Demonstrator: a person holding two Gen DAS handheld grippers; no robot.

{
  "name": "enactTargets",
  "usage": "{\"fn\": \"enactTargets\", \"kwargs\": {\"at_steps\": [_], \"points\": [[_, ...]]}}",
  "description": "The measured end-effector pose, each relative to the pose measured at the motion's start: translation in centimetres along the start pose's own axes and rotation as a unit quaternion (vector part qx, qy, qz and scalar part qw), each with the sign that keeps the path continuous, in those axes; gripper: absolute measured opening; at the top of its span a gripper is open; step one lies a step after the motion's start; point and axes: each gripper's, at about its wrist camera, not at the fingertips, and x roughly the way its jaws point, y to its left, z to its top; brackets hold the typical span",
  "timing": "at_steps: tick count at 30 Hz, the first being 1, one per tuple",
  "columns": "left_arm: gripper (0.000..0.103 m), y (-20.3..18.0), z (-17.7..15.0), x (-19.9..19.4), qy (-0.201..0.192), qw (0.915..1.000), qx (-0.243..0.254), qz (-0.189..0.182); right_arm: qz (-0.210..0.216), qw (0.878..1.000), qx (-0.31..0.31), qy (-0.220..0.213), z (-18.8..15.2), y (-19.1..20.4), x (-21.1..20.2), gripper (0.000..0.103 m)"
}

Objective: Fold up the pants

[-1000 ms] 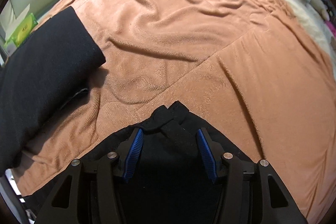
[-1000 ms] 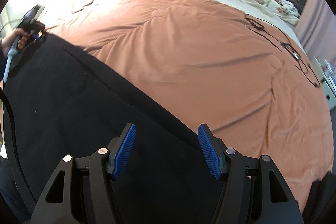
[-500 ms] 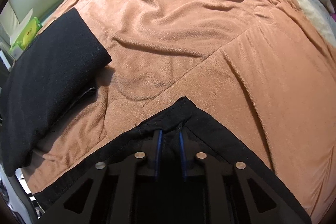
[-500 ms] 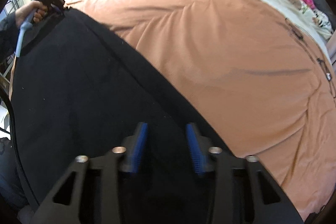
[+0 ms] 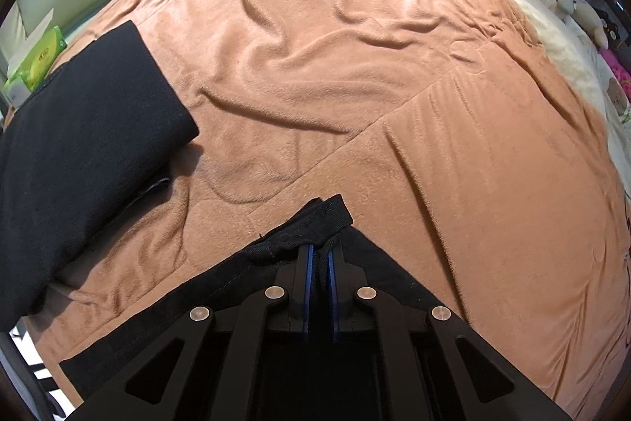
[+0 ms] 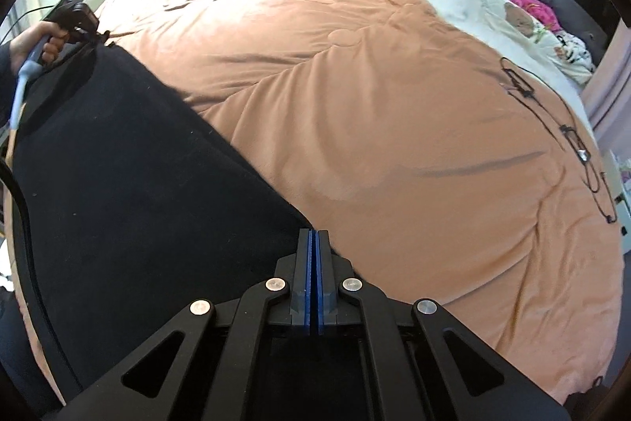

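The left gripper (image 5: 318, 255) points steeply down, its jaws having just closed, clamped on a bunched corner of the black pants (image 5: 315, 223) that protrudes just ahead of the pad tips. The right gripper (image 6: 312, 243) is angled down over the orange blanket (image 6: 394, 145), jaws having just closed fully together at the pants' edge; whether cloth lies between them cannot be told. The person's left hand (image 6: 35, 44) grips its handle at the pants' far corner.

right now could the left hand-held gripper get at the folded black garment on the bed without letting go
Probably not: the left hand-held gripper is shut on the black pants, and the folded garment lies apart across bare blanket.
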Motion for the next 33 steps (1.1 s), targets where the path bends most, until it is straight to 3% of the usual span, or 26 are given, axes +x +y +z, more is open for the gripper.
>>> {"fn": "enactTargets", "kwargs": {"at_steps": [12, 14, 16, 17, 18, 19, 21, 27, 33], "points": [[0.007, -1.3, 0.5, 3.0, 0.001, 1.0, 0.008, -0.002, -0.021, 0.999, 0.013, 0.031, -0.3, 0.5, 4.0, 0.0], [0.009, -1.6, 0.4, 3.0, 0.003, 0.9999, 0.015, 0.0, -0.019, 0.999, 0.023, 0.037, 0.1, 0.7, 4.5, 0.0], [0.02, -1.9, 0.3, 2.5, 0.004, 0.9994, 0.033, -0.003, -0.013, 0.999, 0.023, 0.038, 0.5, 0.9, 4.3, 0.002], [0.033, -2.0, 0.2, 2.2, 0.004, 0.9991, 0.041, -0.013, -0.004, 0.999, 0.021, 0.031, 0.7, 0.8, 3.8, 0.005], [0.045, -1.9, 0.0, 1.8, 0.007, 0.9985, 0.047, -0.026, 0.009, 0.999, 0.018, 0.025, 1.1, 1.2, 3.4, 0.018], [0.048, -1.8, -0.3, 1.3, 0.008, 0.9981, 0.05, -0.037, 0.016, 1.0, 0.016, 0.019, 1.1, 1.1, 2.9, 0.034], [0.049, -1.6, -0.8, 0.3, 0.005, 0.9972, 0.058, -0.048, 0.027, 1.0, 0.004, -0.002, 1.9, 2.1, 2.4, 0.042], [0.049, 0.9, -3.9, -2.6, -0.002, 0.9926, 0.095, -0.075, 0.062, 0.997, -0.031, -0.017, 5.3, 5.9, 3.9, 0.042], [0.049, 4.8, -6.4, -4.4, -0.008, 0.9905, 0.107, -0.086, 0.107, 0.993, -0.055, -0.005, 8.0, 9.0, 7.0, 0.042]]}}
